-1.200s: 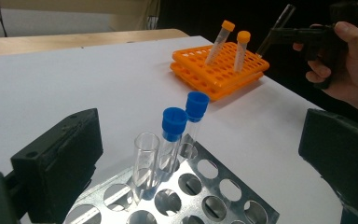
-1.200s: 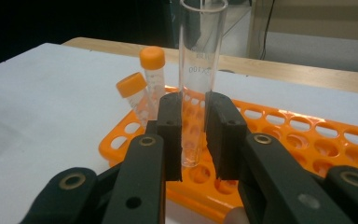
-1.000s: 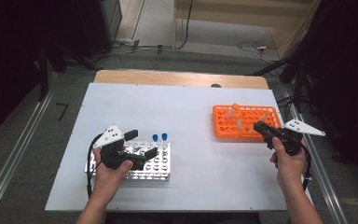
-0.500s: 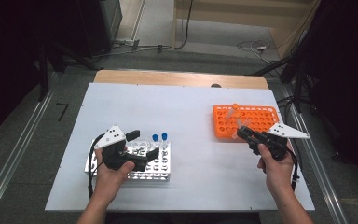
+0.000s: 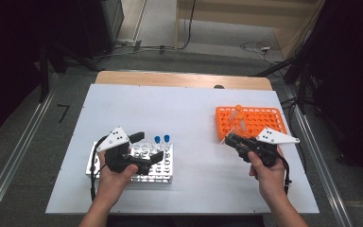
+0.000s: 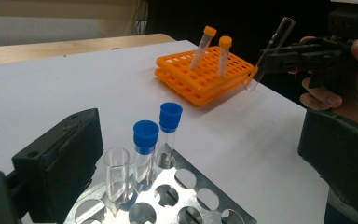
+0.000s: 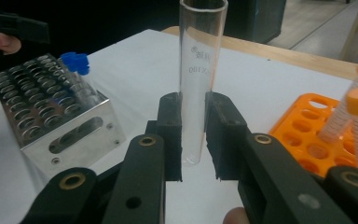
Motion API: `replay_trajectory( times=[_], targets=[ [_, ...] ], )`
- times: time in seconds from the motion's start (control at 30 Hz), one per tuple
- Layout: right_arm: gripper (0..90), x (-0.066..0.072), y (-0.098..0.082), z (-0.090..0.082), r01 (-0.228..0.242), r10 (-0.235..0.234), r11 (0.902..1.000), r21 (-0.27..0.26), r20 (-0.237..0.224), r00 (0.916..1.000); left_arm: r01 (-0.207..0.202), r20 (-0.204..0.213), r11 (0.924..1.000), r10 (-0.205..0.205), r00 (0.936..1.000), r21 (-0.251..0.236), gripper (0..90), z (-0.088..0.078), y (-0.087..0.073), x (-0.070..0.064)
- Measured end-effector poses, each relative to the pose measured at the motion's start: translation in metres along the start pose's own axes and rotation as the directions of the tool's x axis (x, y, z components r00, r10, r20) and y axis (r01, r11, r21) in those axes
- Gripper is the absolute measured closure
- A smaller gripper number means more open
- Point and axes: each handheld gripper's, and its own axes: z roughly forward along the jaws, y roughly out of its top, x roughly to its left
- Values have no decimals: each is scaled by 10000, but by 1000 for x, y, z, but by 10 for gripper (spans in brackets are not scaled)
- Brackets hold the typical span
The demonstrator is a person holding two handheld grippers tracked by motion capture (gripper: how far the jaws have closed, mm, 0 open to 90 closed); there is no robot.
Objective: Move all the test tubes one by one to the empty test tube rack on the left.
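Observation:
My right gripper (image 5: pixel 229 138) is shut on a clear, uncapped glass test tube (image 7: pixel 200 70), which stands nearly upright between its pads. It hangs just left of the front of the orange rack (image 5: pixel 260 120), where two orange-capped tubes (image 5: pixel 237 113) lean. From the left gripper view the held tube (image 6: pixel 279 35) tilts above the table beside that rack (image 6: pixel 191 84). My left gripper (image 5: pixel 147 147) stands open over the metal rack (image 5: pixel 144 175), pressing on nothing. Two blue-capped tubes (image 6: pixel 170 116) and one uncapped clear tube (image 6: pixel 117 172) stand in that rack between its wide jaws.
The white table top (image 5: pixel 189 113) lies bare between the two racks. A wooden strip (image 5: pixel 179 79) runs along its far edge. Metal rails (image 5: pixel 23 156) flank the table, and cables trail across the floor behind it.
My right gripper has carried the clear tube leftward, from beside the orange rack's front right to its front left corner. The left gripper has stayed over the metal rack.

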Motion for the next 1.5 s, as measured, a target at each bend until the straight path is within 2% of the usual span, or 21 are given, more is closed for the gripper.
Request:
replay_trajectory(
  times=[0.3, 0.5, 0.6, 0.77, 0.9, 1.07, 1.37, 1.5],
  targets=[
    [735, 17, 2, 9, 107, -105, 9999, 43, -545, 9985, -85, 197, 9999, 86, 9998, -76, 2, 3, 3, -7],
    [735, 30, 3, 15, 254, -244, 9996, 98, -950, 9952, -212, 411, 9997, 217, 9989, -126, 48, 7, 7, -17],
    [734, 38, 3, 18, 334, -316, 9994, 131, -1175, 9926, -375, 429, 9992, 379, 9984, -97, 104, 12, 9, -25],
    [735, 50, 3, 23, 545, -504, 9982, 229, -1524, 9870, -554, 920, 9984, 561, 9942, -98, 210, 20, 13, -39],
    [734, 61, 3, 29, 745, -674, 9967, 323, -1832, 9808, -687, 1323, 9975, 703, 9887, -161, 303, 25, 14, -47],
    [734, 74, 2, 35, 1039, -917, 9934, 484, -2091, 9736, -918, 1693, 9958, 902, 9814, 16, 410, 33, 12, -55],
    [735, 90, -1, 43, 1440, -1217, 9868, 744, -2471, 9613, -1183, 2033, 9929, 1130, 9726, 143, 557, 41, 10, -64],
    [734, 95, -1, 44, 1640, -1391, 9833, 787, -2558, 9567, -1312, 1955, 9912, 1248, 9727, 201, 629, 43, 9, -66]
  ],
)
